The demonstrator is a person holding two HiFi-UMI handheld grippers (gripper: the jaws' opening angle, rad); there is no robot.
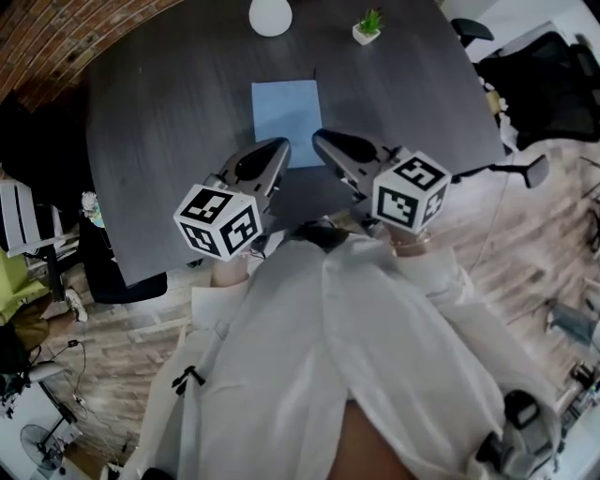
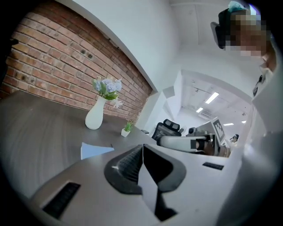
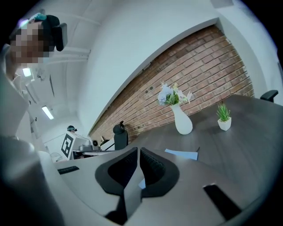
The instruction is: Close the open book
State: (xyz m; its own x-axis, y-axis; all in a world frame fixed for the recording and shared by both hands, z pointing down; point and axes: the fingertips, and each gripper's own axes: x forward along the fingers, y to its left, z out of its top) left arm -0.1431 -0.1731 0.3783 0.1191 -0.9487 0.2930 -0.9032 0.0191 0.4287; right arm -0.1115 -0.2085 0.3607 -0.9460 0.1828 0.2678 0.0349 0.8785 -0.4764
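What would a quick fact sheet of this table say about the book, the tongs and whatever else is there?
Table: dark grey
Book: blue, lying flat, looks closed
Vase: white, at the far edge
Potted plant: small, right of the vase
Left tongs: shut, empty, clear of the book
Right tongs: shut, empty, beside the left tongs

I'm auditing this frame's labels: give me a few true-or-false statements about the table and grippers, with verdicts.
1. The blue book lies flat on the table. True.
2. The left gripper holds the book. False: its jaws are shut on nothing, raised above the table.
3. The white vase stands on the book. False: it stands apart, beyond it.
4. In the head view, the potted plant stands right of the vase. True.
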